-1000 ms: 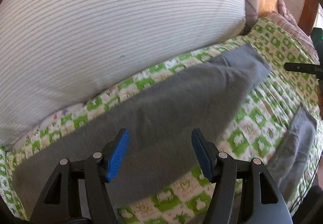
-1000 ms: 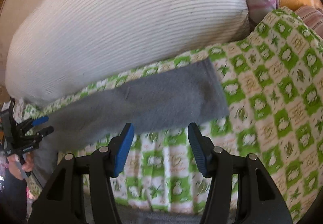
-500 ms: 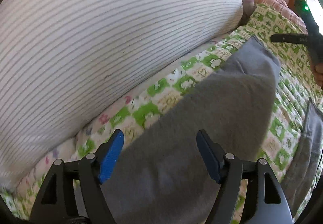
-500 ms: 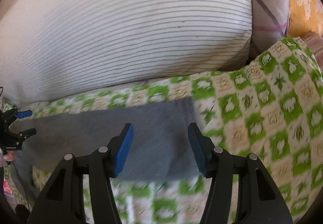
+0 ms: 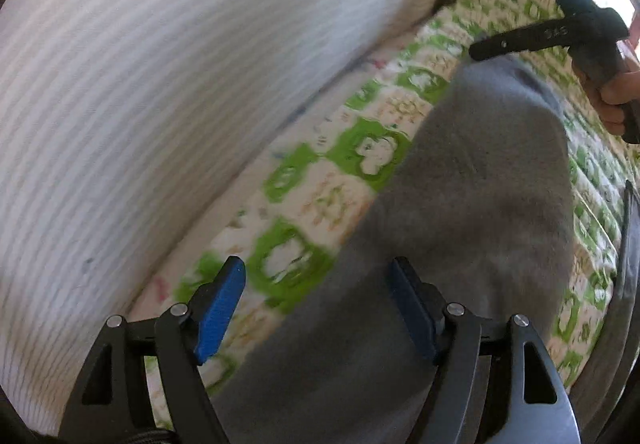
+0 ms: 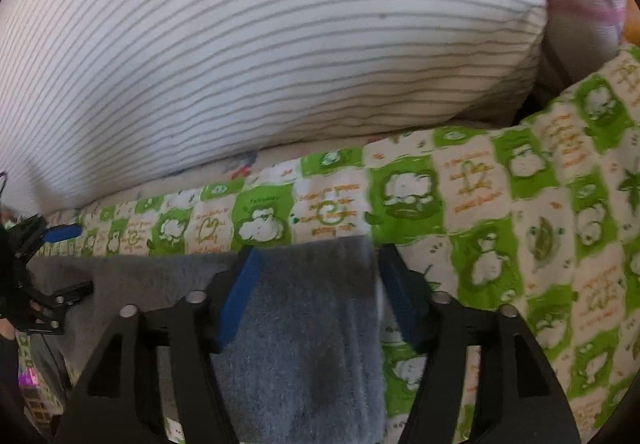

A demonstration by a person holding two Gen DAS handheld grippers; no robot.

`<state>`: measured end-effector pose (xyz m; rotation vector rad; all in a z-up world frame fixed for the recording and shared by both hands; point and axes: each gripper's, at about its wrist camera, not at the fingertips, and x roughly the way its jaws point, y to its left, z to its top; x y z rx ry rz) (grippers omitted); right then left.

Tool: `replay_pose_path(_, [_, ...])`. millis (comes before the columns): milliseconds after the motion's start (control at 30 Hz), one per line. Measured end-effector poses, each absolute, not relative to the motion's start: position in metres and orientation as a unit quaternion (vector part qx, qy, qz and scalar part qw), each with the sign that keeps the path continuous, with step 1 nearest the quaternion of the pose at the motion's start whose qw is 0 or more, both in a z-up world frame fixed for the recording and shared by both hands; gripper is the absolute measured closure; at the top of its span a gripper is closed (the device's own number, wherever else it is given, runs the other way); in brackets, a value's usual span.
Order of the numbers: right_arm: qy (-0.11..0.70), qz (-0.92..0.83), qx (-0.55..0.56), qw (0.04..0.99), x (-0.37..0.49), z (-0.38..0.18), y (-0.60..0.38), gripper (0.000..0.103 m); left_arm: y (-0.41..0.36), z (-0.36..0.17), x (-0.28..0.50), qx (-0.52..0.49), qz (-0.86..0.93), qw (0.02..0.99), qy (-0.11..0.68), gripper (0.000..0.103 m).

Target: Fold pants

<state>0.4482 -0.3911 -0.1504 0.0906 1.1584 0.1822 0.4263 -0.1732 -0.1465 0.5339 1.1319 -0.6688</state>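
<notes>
Writing is showing on the green-and-white checked bedspread [image 6: 472,180], small orange lettering in its pale squares, too blurred to read; raised digits on the side of the right gripper [image 5: 480,52], seen from the left wrist, look like "345" but are not sharp. Grey pants [image 5: 472,204] are lying flat on the bedspread, just below a big striped pillow [image 6: 260,44]. Both grippers are pointing steeply down at the cloth. The left gripper [image 5: 316,308] is hanging over the upper edge of the pants, jaws wide and just been opening, pinching nothing. The right gripper [image 6: 316,284] is straddling the end corner of the leg, jaws also just been opening, pads clear of the cloth
</notes>
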Motion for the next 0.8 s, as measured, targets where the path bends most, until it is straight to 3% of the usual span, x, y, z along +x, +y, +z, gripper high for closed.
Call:
replay_pose_path(33, [0.543,0.084,0.034,0.835,0.448,-0.152,-0.389,0.037,-0.176,-0.149,0.427,0.246,-0.302,0.759,0.522,0.029])
replay_pose_path(67, [0.54,0.083,0.026,0.837,0.447,-0.153,-0.386,0.039,-0.177,-0.149,0.426,0.243,-0.303,0.761,0.519,0.035])
replay_pose_path(100, [0.538,0.082,0.017,0.839,0.445,-0.154,-0.384,0.044,-0.178,-0.147,0.423,0.23,-0.318,0.757,0.523,0.064])
replay_pose_path(167, [0.532,0.072,-0.001,0.844,0.438,-0.154,-0.38,0.079,-0.181,-0.142,0.415,0.229,-0.326,0.758,0.517,0.091])
replay_pose_path(200, [0.53,0.076,0.012,0.844,0.433,-0.153,-0.378,0.088,-0.185,-0.138,0.407,0.248,-0.319,0.762,0.506,0.099])
replay_pose_path(533, [0.462,0.107,0.045,0.879,0.349,-0.079,-0.378,0.09,-0.173,-0.071,0.33,0.239,-0.327,0.788,0.463,0.102])
replay_pose_path(800, [0.472,0.139,0.06,0.869,0.275,-0.069,-0.405,0.09,-0.172,-0.039,0.243,0.207,-0.348,0.789,0.462,0.102])
